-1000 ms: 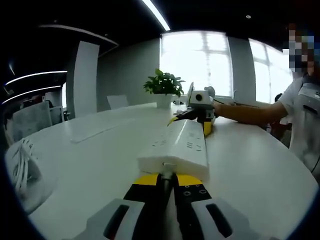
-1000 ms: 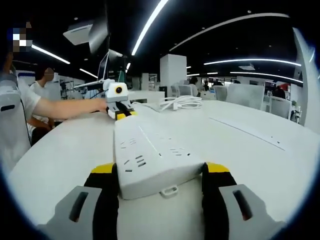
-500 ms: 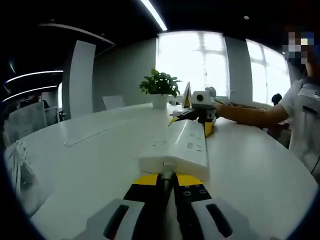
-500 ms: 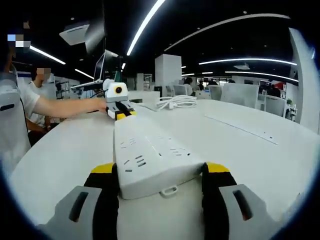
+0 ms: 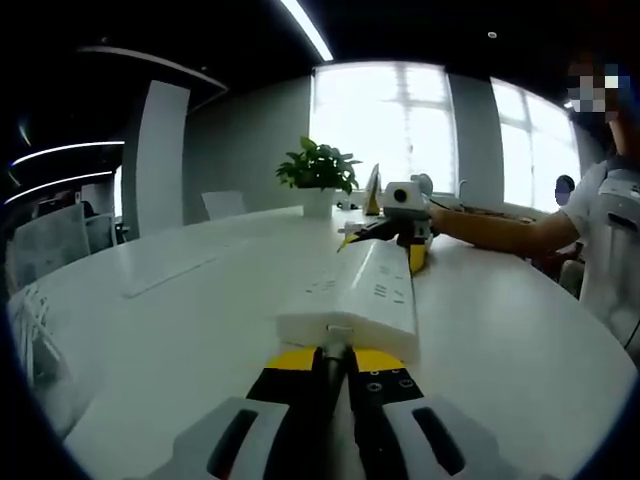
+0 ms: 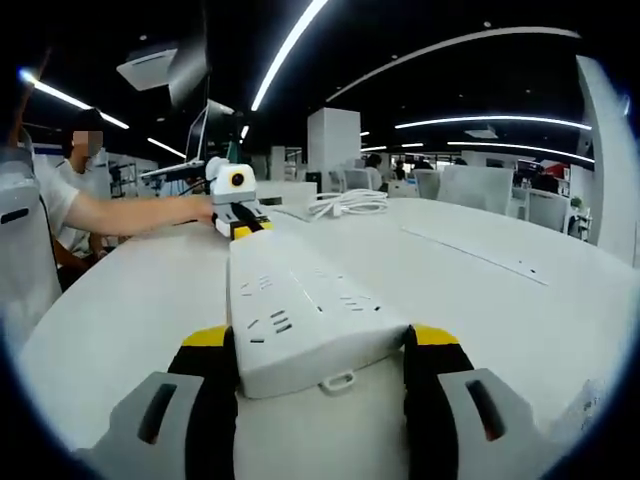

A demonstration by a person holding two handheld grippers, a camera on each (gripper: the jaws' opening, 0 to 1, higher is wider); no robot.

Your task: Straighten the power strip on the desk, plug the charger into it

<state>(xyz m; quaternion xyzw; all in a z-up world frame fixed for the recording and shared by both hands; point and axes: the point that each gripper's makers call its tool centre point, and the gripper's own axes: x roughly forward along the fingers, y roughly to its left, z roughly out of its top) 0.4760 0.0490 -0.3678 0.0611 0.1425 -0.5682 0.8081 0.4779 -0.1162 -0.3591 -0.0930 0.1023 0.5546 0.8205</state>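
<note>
Gripping power strip [image 6: 300,310] at both ends: my right tongs [image 6: 318,365] spread wide, clamped across one end; my left tongs [image 5: 335,365] nearly closed, pinching small tab at opposite end. Strip lies flat on white worktop [image 6: 520,310] between tongs. White cable coil [image 6: 350,204] beyond left tongs, well apart. Potted plant [image 5: 320,172] behind right tongs.

A potted plant [image 5: 320,170] stood at the far edge of the white surface [image 5: 180,320], before bright windows [image 5: 385,125]. A coiled white cable [image 6: 350,204] lay near empty chairs [image 6: 480,188].
</note>
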